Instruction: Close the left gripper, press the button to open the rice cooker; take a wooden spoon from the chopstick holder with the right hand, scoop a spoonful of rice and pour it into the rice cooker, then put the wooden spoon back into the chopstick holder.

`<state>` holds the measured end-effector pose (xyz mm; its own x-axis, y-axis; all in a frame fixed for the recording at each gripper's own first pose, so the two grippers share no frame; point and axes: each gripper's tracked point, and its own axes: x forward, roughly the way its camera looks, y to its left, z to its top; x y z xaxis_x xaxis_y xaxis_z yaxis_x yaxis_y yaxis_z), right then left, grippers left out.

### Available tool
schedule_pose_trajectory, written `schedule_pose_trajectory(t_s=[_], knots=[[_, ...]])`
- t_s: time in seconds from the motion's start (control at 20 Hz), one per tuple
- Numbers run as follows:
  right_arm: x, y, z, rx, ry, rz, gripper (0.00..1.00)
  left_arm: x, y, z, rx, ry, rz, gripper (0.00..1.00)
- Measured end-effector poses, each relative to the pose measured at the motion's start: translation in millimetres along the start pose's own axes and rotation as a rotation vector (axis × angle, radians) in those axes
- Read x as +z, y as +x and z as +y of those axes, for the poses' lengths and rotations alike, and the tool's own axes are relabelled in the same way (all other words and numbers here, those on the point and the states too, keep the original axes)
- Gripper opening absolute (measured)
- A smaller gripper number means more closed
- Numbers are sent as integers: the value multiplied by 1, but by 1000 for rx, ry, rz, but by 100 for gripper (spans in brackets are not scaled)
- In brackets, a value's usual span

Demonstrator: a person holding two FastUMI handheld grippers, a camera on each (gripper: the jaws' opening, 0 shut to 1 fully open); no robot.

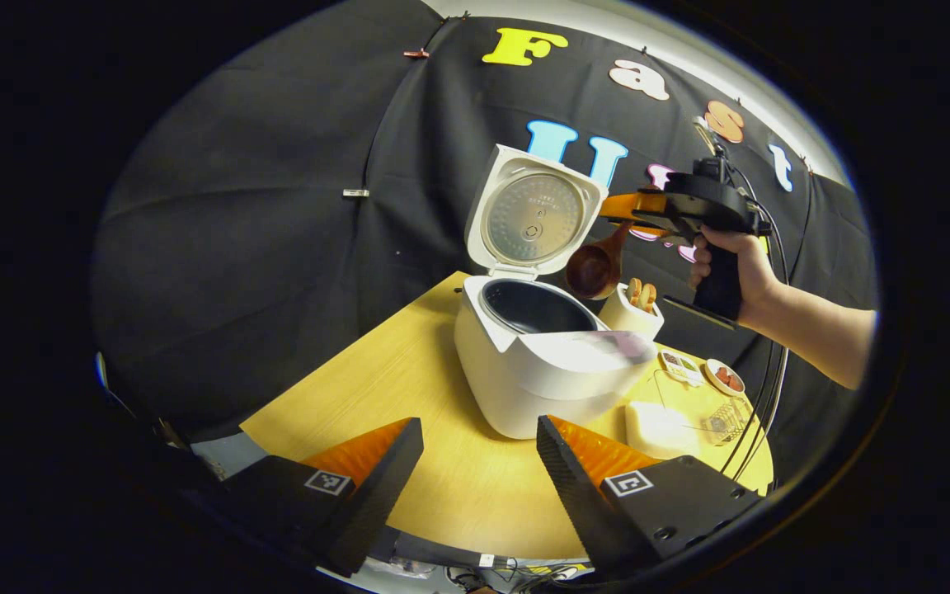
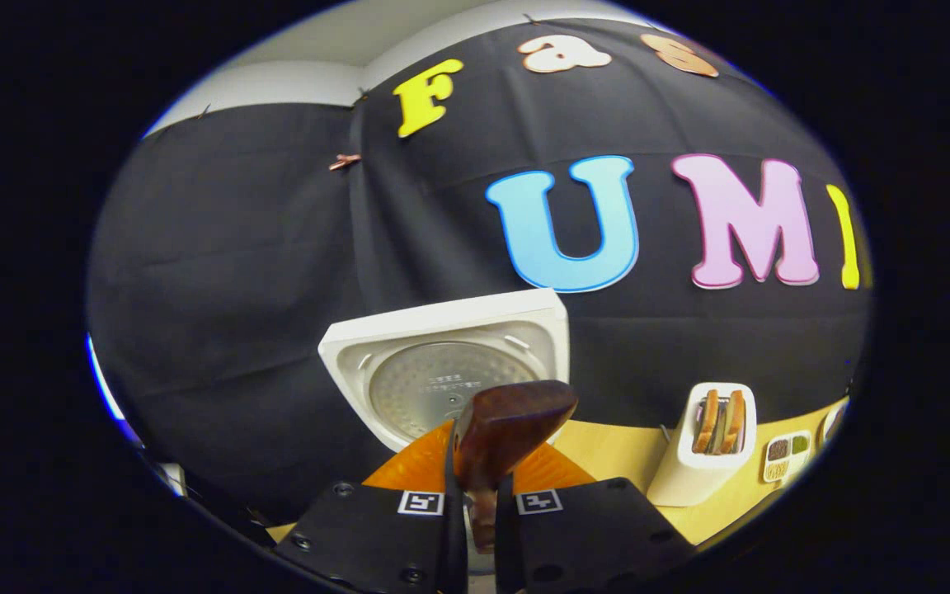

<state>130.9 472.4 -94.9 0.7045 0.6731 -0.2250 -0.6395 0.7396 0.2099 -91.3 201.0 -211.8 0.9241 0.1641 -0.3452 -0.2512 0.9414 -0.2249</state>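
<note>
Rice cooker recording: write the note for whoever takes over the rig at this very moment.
Left gripper: open, holding nothing, low in front of the rice cooker.
Right gripper: shut on the wooden spoon handle; in the left gripper view the spoon bowl hangs between the raised lid and the chopstick holder.
Done: lid is open, spoon is out of the holder.
Cannot tell: whether the spoon carries rice, or whether any has gone into the inner pot.
Left: if not yet done, scoop rice and pour it into the pot; then return the spoon to the chopstick holder.
</note>
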Motion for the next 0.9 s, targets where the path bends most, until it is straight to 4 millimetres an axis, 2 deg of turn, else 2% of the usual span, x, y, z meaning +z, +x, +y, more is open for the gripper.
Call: schedule_pose_trajectory(t_s=[0.05, 0.1, 0.15, 0.2, 0.35, 0.5, 0.7, 0.9], knots=[[2, -7, -14, -33, 31, 9, 12, -1, -1, -4, -7, 5, 1, 96], [5, -17, -29, -64, 57, 11, 17, -2, -2, -9, -16, 11, 6, 96], [11, -27, -40, -80, 76, 4, 12, -3, -4, -14, -25, 21, 5, 96], [15, -38, -51, -97, 89, -4, 17, -2, -6, -18, -32, 33, -4, 98], [28, -77, -93, -167, 112, -30, 17, -4, -8, -30, -54, 48, -10, 96], [44, -126, -138, -239, 148, -65, 17, -9, -10, -47, -83, 48, 4, 96], [59, -184, -207, -344, 188, -107, 17, -3, -11, -80, -126, 89, 2, 96], [57, -236, -277, -443, 249, -113, 17, 10, -4, -119, -149, 130, -27, 96]])
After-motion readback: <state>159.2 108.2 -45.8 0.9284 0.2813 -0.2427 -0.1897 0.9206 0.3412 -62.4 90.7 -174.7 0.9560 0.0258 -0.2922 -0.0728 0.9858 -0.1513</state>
